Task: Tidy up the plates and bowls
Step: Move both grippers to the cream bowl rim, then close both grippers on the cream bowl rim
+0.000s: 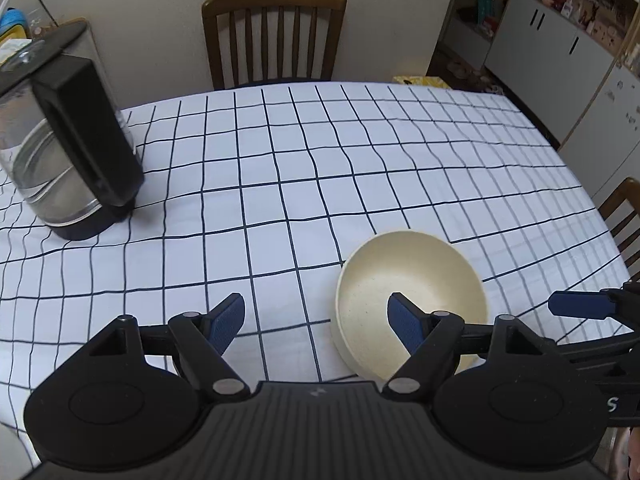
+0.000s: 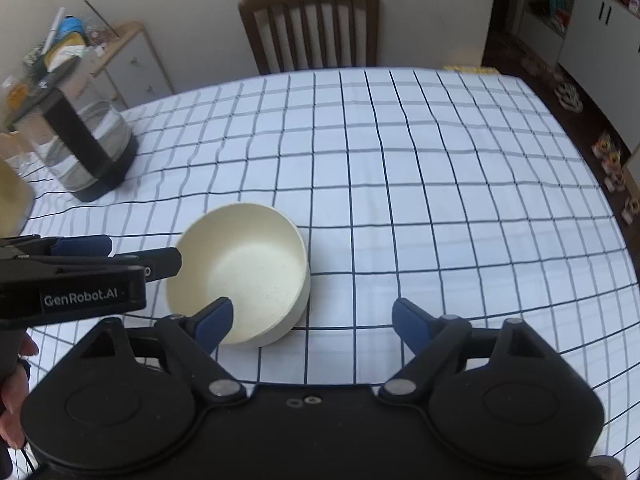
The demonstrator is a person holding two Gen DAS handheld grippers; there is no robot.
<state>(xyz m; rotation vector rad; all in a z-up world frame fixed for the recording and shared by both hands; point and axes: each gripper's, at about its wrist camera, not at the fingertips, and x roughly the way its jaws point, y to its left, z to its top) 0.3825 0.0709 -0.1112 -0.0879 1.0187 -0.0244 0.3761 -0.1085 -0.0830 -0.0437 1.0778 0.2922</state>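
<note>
A cream bowl (image 1: 416, 280) stands upright and empty on the checked tablecloth; it also shows in the right wrist view (image 2: 244, 264). My left gripper (image 1: 318, 320) is open, its right finger over the bowl's inside and its left finger over the cloth. My right gripper (image 2: 310, 320) is open, its left finger over the bowl's near rim and its right finger over the cloth. The left gripper's fingers (image 2: 84, 246) show at the left of the right wrist view, beside the bowl. No plates are in view.
A glass kettle with a black handle (image 1: 68, 152) stands at the table's left (image 2: 86, 148). A wooden chair (image 1: 274, 36) stands behind the far edge. A second chair (image 1: 624, 216) is at the right edge. A cream object (image 2: 12, 200) shows at the left.
</note>
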